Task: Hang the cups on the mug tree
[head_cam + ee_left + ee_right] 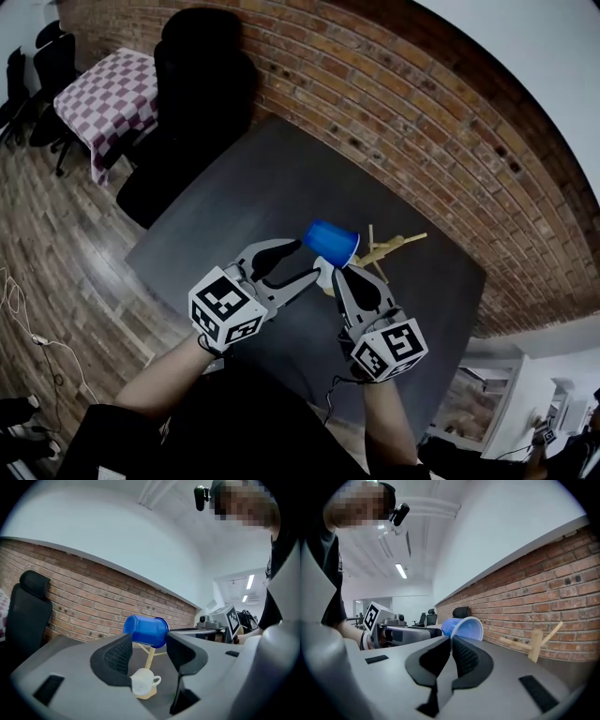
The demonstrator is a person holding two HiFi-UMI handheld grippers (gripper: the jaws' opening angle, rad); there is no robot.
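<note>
A blue cup (pixel 330 242) lies on its side in the air over the table, and my left gripper (pixel 314 258) is shut on it with wide jaws. In the left gripper view the blue cup (pixel 145 630) sits between the jaw tips (pixel 149 644). My right gripper (pixel 339 274) is shut, its tips at the cup's rim; I cannot tell whether it pinches the rim. The right gripper view faces the cup's open mouth (pixel 466 629) just past its jaws (pixel 451 641). The wooden mug tree (pixel 389 247) stands just beyond. A white cup (pixel 144 682) sits by its base.
The dark grey table (pixel 244 187) stands against a brick wall (pixel 450 141). A black office chair (pixel 187 84) stands at the table's far left, with a checkered table (pixel 108 94) behind it. A cable (pixel 19 309) lies on the wooden floor.
</note>
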